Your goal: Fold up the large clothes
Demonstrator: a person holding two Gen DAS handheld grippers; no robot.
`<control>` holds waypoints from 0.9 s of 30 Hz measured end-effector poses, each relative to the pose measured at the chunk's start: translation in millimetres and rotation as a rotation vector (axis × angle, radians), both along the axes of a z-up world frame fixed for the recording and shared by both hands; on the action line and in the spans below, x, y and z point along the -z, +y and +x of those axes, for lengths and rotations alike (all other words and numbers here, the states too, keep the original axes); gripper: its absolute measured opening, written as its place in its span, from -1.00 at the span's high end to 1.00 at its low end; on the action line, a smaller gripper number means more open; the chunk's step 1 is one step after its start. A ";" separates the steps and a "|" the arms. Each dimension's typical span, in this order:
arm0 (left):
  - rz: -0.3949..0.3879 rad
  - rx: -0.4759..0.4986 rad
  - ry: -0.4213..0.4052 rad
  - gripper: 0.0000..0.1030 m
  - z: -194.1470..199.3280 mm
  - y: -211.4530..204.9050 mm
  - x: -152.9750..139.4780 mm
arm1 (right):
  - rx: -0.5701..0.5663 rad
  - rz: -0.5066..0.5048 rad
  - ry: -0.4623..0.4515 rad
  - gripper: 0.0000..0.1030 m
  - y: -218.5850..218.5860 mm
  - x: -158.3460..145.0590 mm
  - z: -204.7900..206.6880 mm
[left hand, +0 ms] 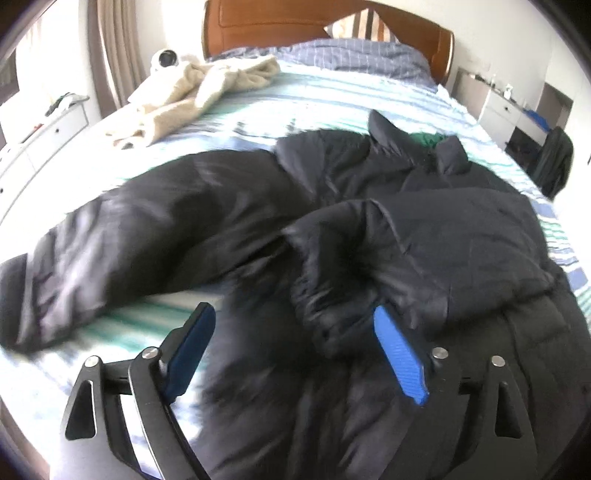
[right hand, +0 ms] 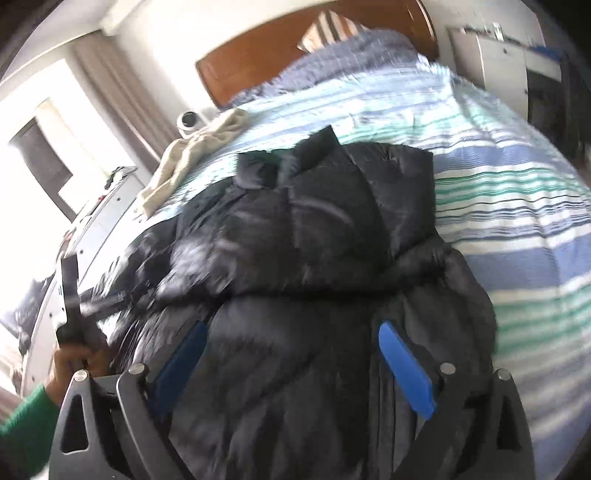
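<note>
A large black puffer jacket point(left hand: 332, 229) lies on the striped bed point(left hand: 332, 96). Its left sleeve point(left hand: 122, 236) stretches out to the left. The right sleeve point(left hand: 461, 236) is folded across the body, its cuff near the middle. My left gripper point(left hand: 291, 317) is open and empty, just above the jacket's lower body with the folded cuff between the blue pads point(left hand: 399, 354). In the right wrist view the jacket point(right hand: 314, 240) fills the middle. My right gripper point(right hand: 291, 332) is open and empty over its lower part. The left gripper's handle and hand point(right hand: 74, 332) show at the left edge.
A cream fleece garment point(left hand: 192, 92) and a small white camera point(left hand: 166, 59) lie at the bed's far left. A blue checked duvet point(left hand: 351, 55) and striped pillow point(left hand: 365, 26) rest against the wooden headboard point(left hand: 280, 22). White drawers point(left hand: 40, 136) stand left, a desk point(left hand: 517, 110) right.
</note>
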State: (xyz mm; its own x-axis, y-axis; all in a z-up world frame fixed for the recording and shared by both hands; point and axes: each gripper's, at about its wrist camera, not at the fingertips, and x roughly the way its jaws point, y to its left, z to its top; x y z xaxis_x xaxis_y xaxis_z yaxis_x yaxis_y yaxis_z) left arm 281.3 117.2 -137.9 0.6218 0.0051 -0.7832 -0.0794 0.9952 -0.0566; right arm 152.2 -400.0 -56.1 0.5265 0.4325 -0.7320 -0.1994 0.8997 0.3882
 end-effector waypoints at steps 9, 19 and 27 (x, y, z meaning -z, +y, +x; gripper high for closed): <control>0.152 -0.338 -0.022 -0.83 -39.4 156.5 -38.3 | -0.020 0.032 -0.027 -0.87 23.0 -10.3 -70.0; 0.035 -0.756 0.146 -0.81 -54.8 338.4 16.1 | -0.071 0.093 0.025 -0.87 59.7 3.9 -81.7; 0.047 -0.706 0.056 0.75 -55.0 310.1 3.7 | -0.083 0.111 0.074 -0.87 70.9 15.5 -93.8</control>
